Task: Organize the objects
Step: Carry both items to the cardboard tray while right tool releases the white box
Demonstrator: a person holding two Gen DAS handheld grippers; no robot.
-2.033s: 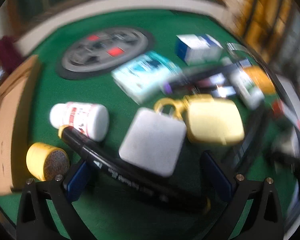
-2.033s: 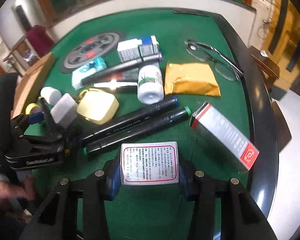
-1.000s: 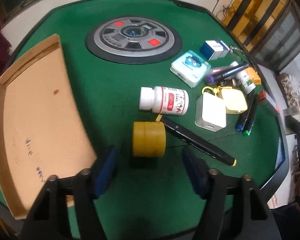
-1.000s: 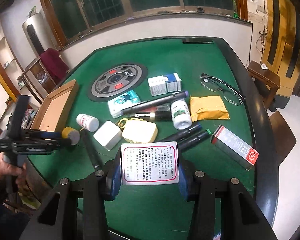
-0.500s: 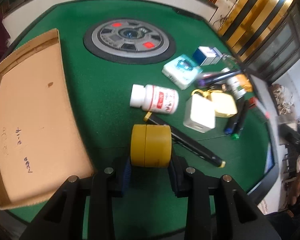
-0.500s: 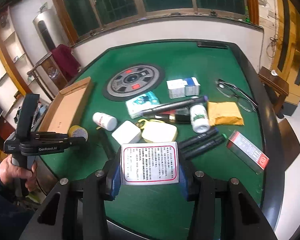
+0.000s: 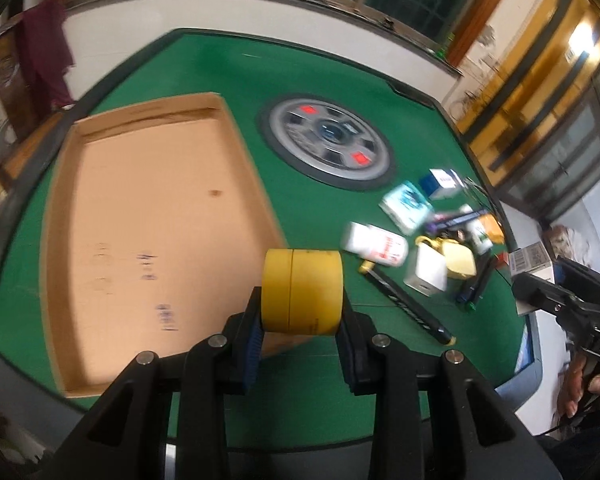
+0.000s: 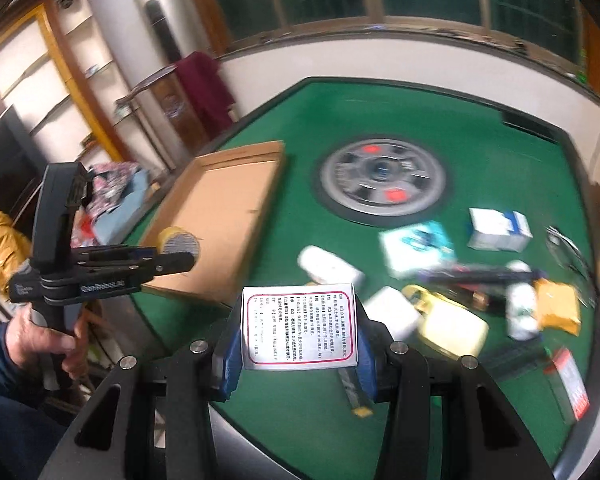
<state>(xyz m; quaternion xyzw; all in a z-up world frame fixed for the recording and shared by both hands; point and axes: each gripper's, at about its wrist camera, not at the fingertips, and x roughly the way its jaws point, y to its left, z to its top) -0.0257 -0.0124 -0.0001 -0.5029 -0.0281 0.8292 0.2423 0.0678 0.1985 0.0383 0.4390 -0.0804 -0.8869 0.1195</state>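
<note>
My left gripper (image 7: pixel 300 344) is shut on a yellow round container (image 7: pixel 302 292), held in the air over the near right corner of the brown cardboard tray (image 7: pixel 148 208). From the right wrist view the same left gripper (image 8: pixel 180 258) and yellow container (image 8: pixel 179 242) hang at the tray (image 8: pixel 224 220) rim. My right gripper (image 8: pixel 298 356) is shut on a white box with a red-framed label (image 8: pixel 299 328), above the green table's (image 8: pixel 300 420) front edge. In the left wrist view the right gripper's body and the white box (image 7: pixel 534 258) show at far right.
A grey round disc (image 7: pixel 330 142) lies mid-table. Right of the tray lies a cluster: white pill bottle (image 7: pixel 376 244), white square case (image 7: pixel 426 272), yellow case (image 7: pixel 458 262), black markers (image 7: pixel 404 304), teal packet (image 7: pixel 406 202), blue-white box (image 7: pixel 442 182), glasses (image 8: pixel 568 248), red-white box (image 8: pixel 570 380). A person's hand (image 8: pixel 40 340) grips the left handle.
The left gripper closed on the yellow container, lifted it off the table and carried it left over the tray corner. The right gripper, still holding the white box, swung left toward the tray.
</note>
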